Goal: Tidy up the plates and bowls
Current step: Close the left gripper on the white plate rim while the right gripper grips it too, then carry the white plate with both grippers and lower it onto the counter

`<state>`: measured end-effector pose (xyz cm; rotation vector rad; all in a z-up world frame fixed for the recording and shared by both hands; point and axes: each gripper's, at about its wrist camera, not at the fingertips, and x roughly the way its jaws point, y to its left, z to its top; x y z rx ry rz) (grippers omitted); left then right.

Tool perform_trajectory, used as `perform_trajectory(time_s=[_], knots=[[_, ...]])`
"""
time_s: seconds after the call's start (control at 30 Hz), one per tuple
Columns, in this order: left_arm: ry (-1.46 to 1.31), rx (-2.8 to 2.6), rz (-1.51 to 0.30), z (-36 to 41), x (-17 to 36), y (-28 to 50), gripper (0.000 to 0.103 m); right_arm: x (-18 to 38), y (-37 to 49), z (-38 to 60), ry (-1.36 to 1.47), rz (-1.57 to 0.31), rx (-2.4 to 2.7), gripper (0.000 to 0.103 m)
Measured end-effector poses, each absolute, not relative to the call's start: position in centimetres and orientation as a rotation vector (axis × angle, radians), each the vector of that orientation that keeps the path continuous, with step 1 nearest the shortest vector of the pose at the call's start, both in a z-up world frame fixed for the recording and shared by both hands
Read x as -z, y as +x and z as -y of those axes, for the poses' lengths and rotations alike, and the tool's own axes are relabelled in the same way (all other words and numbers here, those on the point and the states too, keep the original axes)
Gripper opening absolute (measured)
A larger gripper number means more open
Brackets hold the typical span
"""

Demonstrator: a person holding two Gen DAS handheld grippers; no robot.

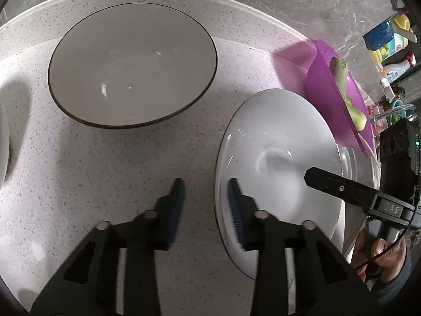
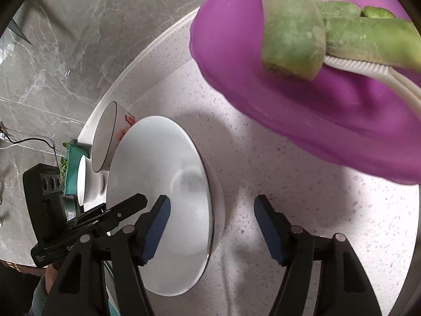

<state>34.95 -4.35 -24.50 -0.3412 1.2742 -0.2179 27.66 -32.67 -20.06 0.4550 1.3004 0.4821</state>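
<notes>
Left gripper (image 1: 206, 187) jaws apart, straddling near rim of glossy white ceramic bowl (image 1: 276, 163), not clamping. Right gripper (image 2: 211, 205) jaws apart, straddling its opposite rim. Brown-rimmed grey bowl (image 1: 131, 63) ahead-left of left gripper.

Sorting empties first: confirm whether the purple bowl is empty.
No: the purple bowl holds green vegetables and a white brush, seen in the right wrist view.

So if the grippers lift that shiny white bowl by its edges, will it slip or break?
The white bowl looks glazed and glossy, so probably slippery. It looks ceramic: likely stiff, fairly heavy and breakable if dropped. Each gripper straddles one side of the rim, which should steady it.
</notes>
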Motion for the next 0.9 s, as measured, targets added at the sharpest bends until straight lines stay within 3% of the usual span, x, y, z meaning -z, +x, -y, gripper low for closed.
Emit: perform_trajectory(time_s=[0.2,0.37,0.9], knots=[[-0.327,0.223,-1.275,5.1,24.5,35.4,0.015,20.3,27.8,32.0,0.435,-1.323,-0.482,0.030],[-0.304,0.223,-1.284,6.0,24.5,35.6,0.008,20.5,27.7,31.7,0.404,-1.328,-0.474,0.016],[-0.327,0.236,-1.310,5.7,23.5,34.1,0.008,19.4,26.9,31.4,0.395,-1.329,-0.472,0.016]])
